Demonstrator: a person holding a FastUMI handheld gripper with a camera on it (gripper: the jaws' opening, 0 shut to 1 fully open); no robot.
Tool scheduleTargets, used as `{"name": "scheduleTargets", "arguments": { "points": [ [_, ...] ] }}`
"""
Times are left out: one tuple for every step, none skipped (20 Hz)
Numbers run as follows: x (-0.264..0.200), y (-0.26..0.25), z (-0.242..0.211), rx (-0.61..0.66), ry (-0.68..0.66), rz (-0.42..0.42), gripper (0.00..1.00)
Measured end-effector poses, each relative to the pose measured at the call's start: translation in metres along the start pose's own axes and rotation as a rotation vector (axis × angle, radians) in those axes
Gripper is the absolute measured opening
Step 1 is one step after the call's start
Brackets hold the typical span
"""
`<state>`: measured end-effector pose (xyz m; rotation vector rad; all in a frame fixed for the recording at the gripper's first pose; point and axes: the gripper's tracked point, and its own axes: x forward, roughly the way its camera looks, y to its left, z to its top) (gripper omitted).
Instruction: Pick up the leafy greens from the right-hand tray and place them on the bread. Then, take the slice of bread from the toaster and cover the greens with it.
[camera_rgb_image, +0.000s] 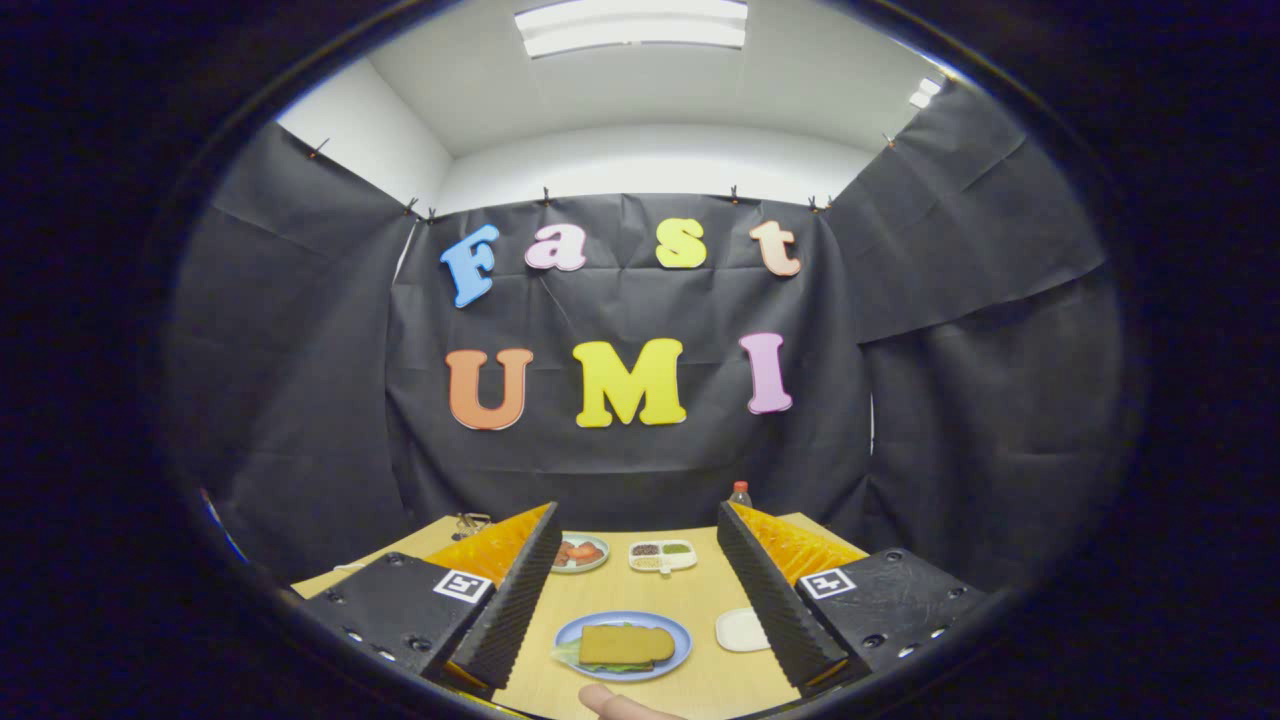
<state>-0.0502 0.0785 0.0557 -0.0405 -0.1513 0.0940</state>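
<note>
with the bread slice (626, 643) already covering the greens (566, 654) on the blue plate (680, 630), keep your gripper (634, 585) spread wide, empty, and lift clear.

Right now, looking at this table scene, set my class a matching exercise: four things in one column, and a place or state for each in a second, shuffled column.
Things
1. bread slice
2. blue plate
3. red-capped bottle
4. hand-held gripper

Places or states
A. at the table's far edge, by the black cloth
B. open, holding nothing
C. lying on top of the leafy greens
D. on the wooden table, between the fingers

Pairs: 1-C, 2-D, 3-A, 4-B
</note>
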Motion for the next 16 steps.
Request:
{"name": "scheduleTargets", "arguments": {
  "points": [
    [-0.001,0.0,0.001,-0.008,-0.007,-0.002,0.95],
    [-0.001,0.002,0.002,-0.012,-0.01,0.0,0.96],
    [-0.002,0.004,-0.004,-0.012,-0.003,0.007,0.95],
    [-0.001,0.005,-0.007,-0.01,0.009,0.014,0.95],
    [0.0,0.004,-0.01,-0.009,0.02,0.013,0.95],
    [0.002,0.004,-0.012,-0.011,0.026,0.013,0.95],
    [0.004,0.004,-0.015,-0.014,0.033,0.012,0.95],
    [0.005,0.004,-0.018,-0.018,0.042,0.011,0.95],
    [0.005,0.005,-0.021,-0.021,0.048,0.013,0.95],
    [0.006,0.005,-0.023,-0.024,0.054,0.014,0.95],
    [0.006,0.005,-0.025,-0.027,0.059,0.013,0.95],
    [0.007,0.005,-0.027,-0.029,0.062,0.014,0.95],
    [0.008,0.005,-0.029,-0.029,0.064,0.014,0.95],
    [0.009,0.004,-0.031,-0.029,0.07,0.013,0.95],
    [0.01,0.005,-0.034,-0.029,0.075,0.013,0.95],
    [0.01,0.004,-0.036,-0.031,0.081,0.013,0.95]
  ]
}}
